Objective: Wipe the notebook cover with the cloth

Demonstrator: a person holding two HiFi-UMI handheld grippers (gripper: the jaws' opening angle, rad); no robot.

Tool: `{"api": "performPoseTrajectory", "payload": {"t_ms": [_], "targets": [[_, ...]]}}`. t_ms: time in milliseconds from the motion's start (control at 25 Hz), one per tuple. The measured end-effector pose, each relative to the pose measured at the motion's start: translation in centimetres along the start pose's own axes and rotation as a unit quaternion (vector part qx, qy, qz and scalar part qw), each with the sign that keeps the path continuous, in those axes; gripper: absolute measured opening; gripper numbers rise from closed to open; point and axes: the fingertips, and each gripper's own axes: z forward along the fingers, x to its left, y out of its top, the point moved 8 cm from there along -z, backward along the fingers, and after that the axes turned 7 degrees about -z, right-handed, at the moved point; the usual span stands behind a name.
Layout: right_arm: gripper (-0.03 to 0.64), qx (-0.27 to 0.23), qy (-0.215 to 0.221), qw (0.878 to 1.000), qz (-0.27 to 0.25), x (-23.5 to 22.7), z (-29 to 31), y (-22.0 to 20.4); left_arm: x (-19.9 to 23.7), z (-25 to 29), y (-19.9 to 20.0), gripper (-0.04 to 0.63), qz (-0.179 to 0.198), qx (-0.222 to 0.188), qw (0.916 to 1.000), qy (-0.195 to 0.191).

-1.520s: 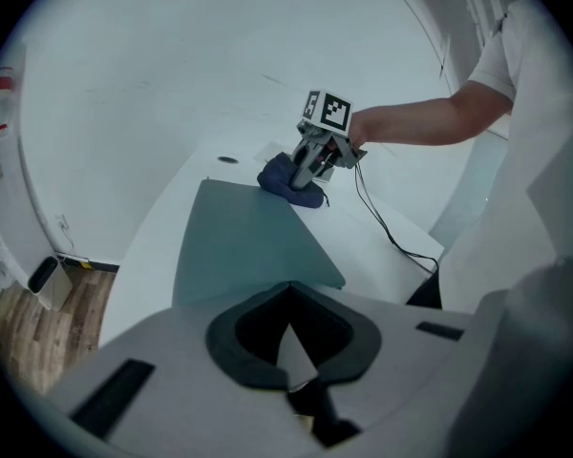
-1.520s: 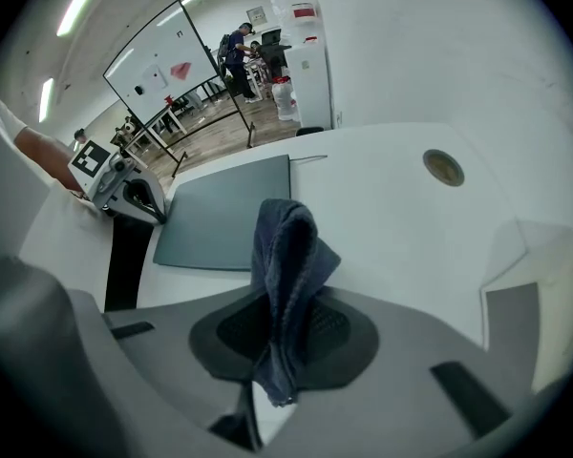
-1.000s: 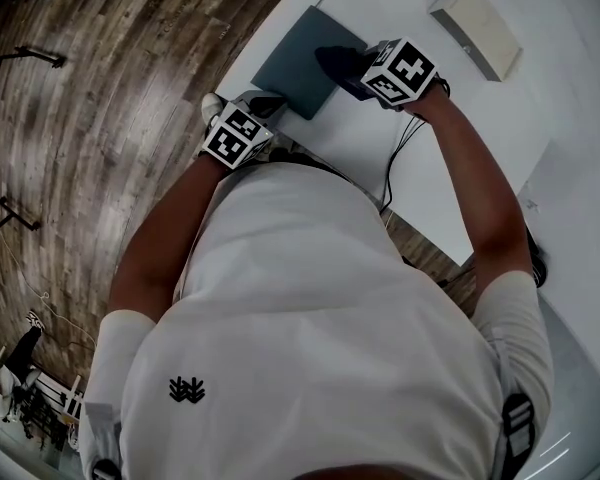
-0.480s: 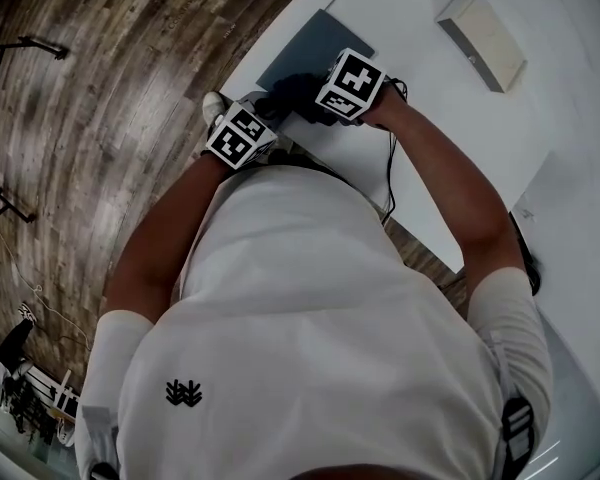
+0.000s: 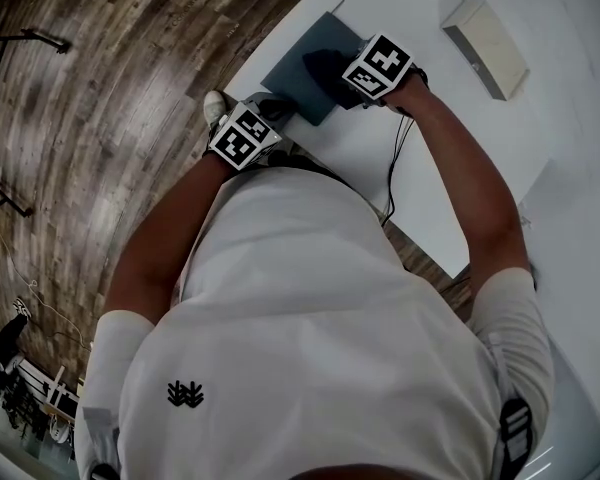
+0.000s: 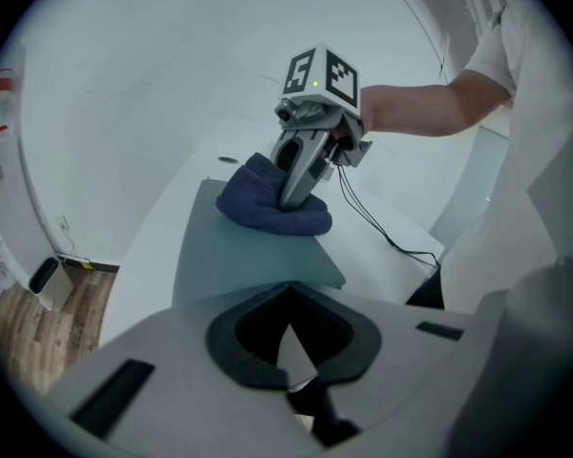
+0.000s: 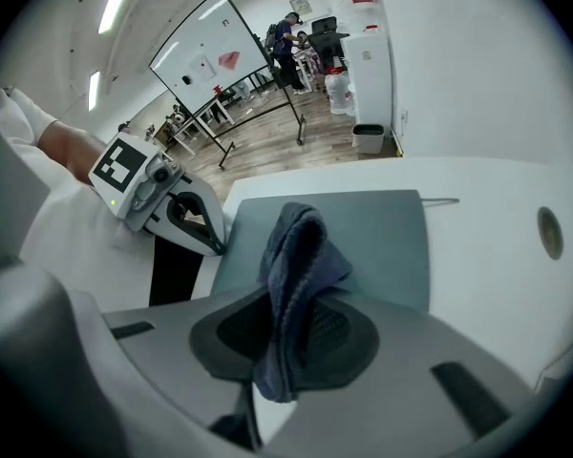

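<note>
In the left gripper view a pale wedge (image 6: 288,349) sits between the fingers (image 6: 231,346) of the left gripper (image 5: 273,108). Whether it is the corner of the notebook (image 5: 298,68) cannot be told. In the head view those fingers are lost under the gripper's own marker cube (image 5: 242,135). The right gripper (image 5: 338,73) covers part of the cloth (image 5: 318,63) and the notebook cover beneath. Nearer than the notebook, the person's torso (image 5: 320,318) hides the tabletop (image 5: 450,168) edge.

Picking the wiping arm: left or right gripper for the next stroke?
Right. The right gripper is shut on the cloth, already on the notebook; the left gripper grips its near corner.
</note>
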Motion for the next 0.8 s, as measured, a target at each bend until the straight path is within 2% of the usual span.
{"api": "performPoseTrajectory", "payload": {"t_ms": [280, 520, 800], "targets": [[0.048, 0.001, -0.04, 0.999, 0.035, -4.8, -2.4, -1.9, 0.0, 0.2, 0.0, 0.006, 0.002, 0.002, 1.0, 0.002], [0.048, 0.014, -0.077, 0.996, 0.045, -7.7, -4.0, -2.7, 0.0, 0.2, 0.1, 0.007, 0.003, -0.002, 1.0, 0.0], [0.048, 0.01, -0.084, 0.996, 0.03, -7.1, -4.7, -2.4, 0.0, 0.5, 0.1, 0.006, 0.001, 0.003, 1.0, -0.001]]}}
